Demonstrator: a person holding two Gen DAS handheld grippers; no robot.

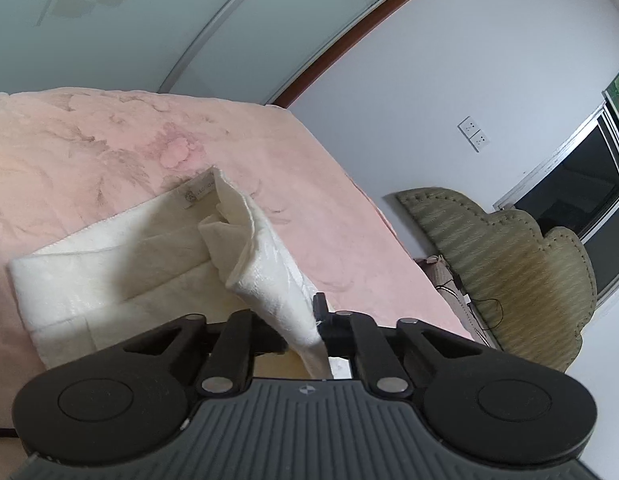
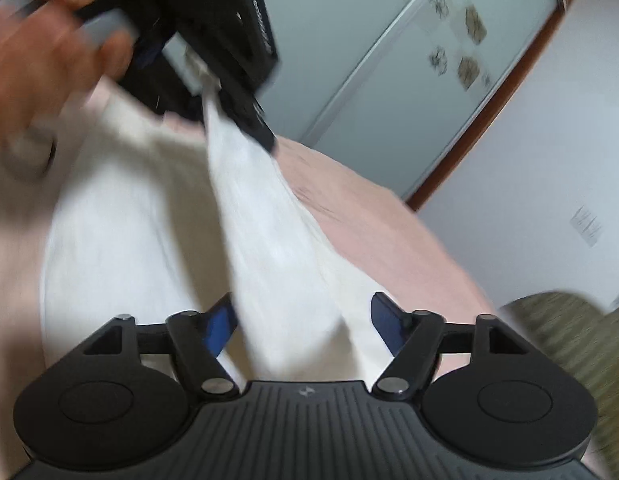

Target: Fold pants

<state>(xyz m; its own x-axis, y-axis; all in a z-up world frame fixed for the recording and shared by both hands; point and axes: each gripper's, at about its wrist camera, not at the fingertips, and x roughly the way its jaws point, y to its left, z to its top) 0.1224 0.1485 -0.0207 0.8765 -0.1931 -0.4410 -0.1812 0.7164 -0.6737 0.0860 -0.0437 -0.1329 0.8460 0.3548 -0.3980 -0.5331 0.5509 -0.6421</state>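
Note:
Cream-white pants (image 1: 109,276) lie partly folded on a pink blanket (image 1: 89,148), with a small label near the far corner. My left gripper (image 1: 315,322) is shut on a lifted corner of the pants, and the cloth runs up from the bed into its jaws. The blurred right wrist view shows that same left gripper (image 2: 245,120) at the top, pinching a stretched strip of the pants (image 2: 269,240). My right gripper (image 2: 305,324) is open, its blue pads (image 2: 219,328) on either side of the hanging cloth without pinching it.
A person's hand (image 2: 37,60) holds the left gripper. An olive padded headboard (image 1: 509,264) leans on the white wall right of the bed, below a dark window (image 1: 569,184). Wall sockets (image 1: 473,134) and frosted wardrobe doors (image 1: 149,20) stand behind the bed.

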